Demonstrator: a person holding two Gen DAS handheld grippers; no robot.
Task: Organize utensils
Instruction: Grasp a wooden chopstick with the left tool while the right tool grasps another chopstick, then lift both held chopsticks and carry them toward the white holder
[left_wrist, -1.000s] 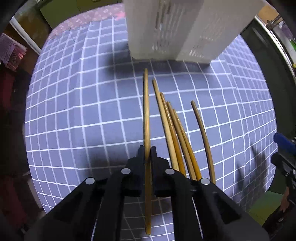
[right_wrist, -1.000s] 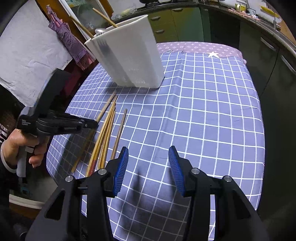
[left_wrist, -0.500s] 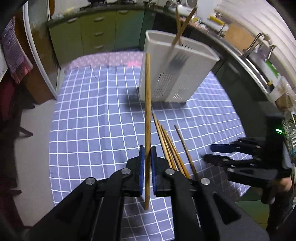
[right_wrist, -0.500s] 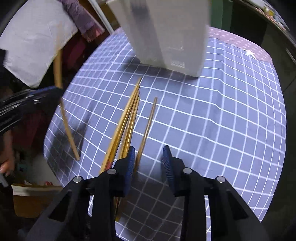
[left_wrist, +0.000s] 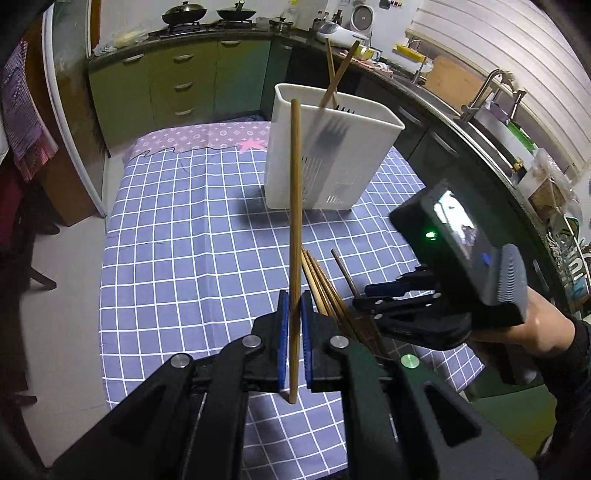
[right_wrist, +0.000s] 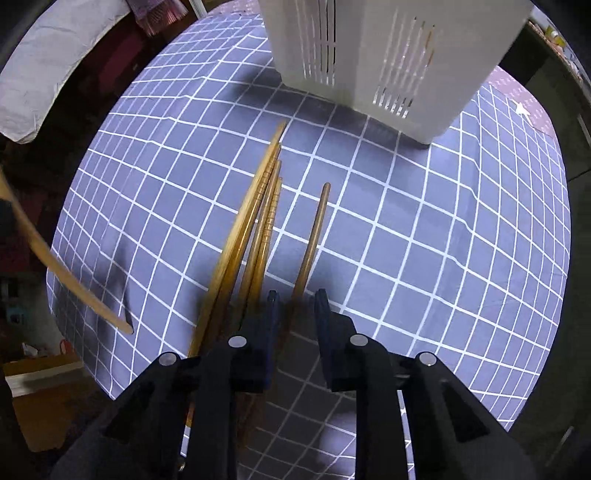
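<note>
Five chopsticks (right_wrist: 258, 225) on cloth; one held chopstick (left_wrist: 294, 229); two standing in one white holder (left_wrist: 328, 158).

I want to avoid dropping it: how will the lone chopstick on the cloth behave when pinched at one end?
The lone chopstick looks thin, straight and rigid, so probably stiff and light. It seems round, so it may roll on the checked cloth. Pinched near one end, it could pivot.

Bare checked cloth (left_wrist: 177, 236) left of the chopsticks (right_wrist: 255, 221) — white caddy (left_wrist: 332, 155) blocking the far side

Dim indoor light, fisheye warp, slight blur
</note>
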